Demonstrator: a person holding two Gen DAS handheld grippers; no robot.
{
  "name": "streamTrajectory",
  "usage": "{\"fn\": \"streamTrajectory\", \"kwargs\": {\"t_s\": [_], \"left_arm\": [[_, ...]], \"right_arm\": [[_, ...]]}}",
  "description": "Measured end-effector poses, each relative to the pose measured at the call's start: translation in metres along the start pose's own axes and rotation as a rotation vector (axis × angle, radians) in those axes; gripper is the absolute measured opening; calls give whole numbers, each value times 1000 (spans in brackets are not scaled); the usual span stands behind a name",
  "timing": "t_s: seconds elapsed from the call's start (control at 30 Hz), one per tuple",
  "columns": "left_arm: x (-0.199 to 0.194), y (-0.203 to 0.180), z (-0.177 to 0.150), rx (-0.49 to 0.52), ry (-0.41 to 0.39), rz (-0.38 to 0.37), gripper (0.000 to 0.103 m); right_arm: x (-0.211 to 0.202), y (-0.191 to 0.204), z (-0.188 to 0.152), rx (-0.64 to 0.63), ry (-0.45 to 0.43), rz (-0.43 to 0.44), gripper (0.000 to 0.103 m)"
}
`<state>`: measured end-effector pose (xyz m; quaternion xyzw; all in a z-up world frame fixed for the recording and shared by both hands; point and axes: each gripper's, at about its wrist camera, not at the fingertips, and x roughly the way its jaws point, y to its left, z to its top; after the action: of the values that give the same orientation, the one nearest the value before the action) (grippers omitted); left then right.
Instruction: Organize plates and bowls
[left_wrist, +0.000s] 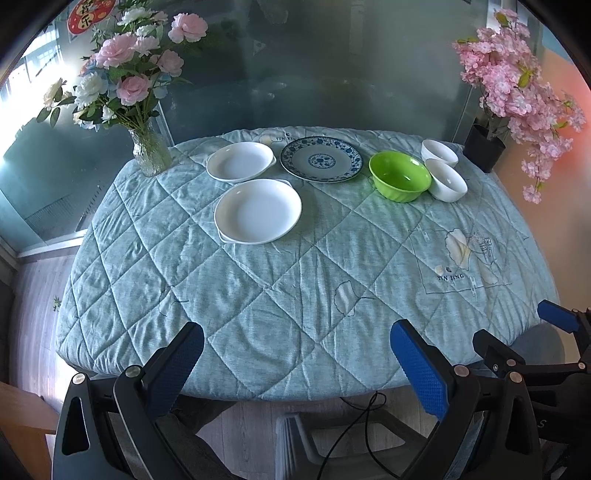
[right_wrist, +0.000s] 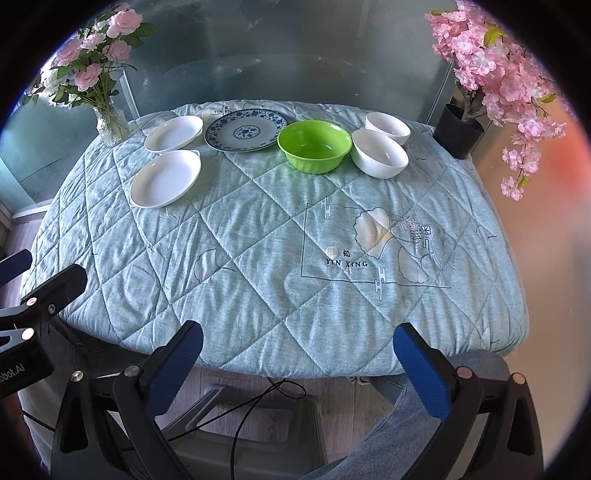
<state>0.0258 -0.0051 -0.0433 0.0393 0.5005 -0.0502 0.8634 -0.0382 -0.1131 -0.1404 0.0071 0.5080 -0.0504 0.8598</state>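
Observation:
On the far side of the quilted table stand two white plates, a near one (left_wrist: 258, 211) (right_wrist: 166, 178) and a far one (left_wrist: 240, 161) (right_wrist: 173, 133), a blue-patterned plate (left_wrist: 320, 158) (right_wrist: 246, 129), a green bowl (left_wrist: 400, 176) (right_wrist: 314, 145) and two white bowls, near (left_wrist: 446, 180) (right_wrist: 379, 158) and far (left_wrist: 439, 152) (right_wrist: 388, 127). My left gripper (left_wrist: 297, 345) is open and empty over the table's near edge. My right gripper (right_wrist: 298, 349) is open and empty beside it; it also shows in the left wrist view (left_wrist: 517, 326).
A glass vase of pink flowers (left_wrist: 149, 153) (right_wrist: 110, 125) stands at the table's far left corner. A black pot with pink blossoms (left_wrist: 484, 147) (right_wrist: 460, 134) stands at the far right. A stool and cable (right_wrist: 258, 406) lie below the near edge.

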Motion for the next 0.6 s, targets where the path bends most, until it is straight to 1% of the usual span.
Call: {"fn": "streamTrajectory", "kwargs": {"t_s": [0.23, 0.37, 0.47, 0.53, 0.57, 0.6], "left_arm": [[18, 4, 18, -4, 24, 3, 102], [32, 7, 38, 7, 42, -9, 102], [44, 15, 70, 3, 70, -41, 102], [51, 21, 99, 10, 86, -78, 102], [56, 25, 120, 15, 90, -107, 102], [60, 29, 135, 15, 96, -123, 102]], "right_arm": [[16, 1, 12, -11, 37, 16, 102], [23, -2, 24, -25, 41, 40, 102], [25, -5, 44, -62, 28, 55, 102], [24, -12, 67, -76, 13, 84, 102], [24, -18, 80, -72, 9, 99, 102], [26, -27, 100, -61, 1, 111, 102]]}}
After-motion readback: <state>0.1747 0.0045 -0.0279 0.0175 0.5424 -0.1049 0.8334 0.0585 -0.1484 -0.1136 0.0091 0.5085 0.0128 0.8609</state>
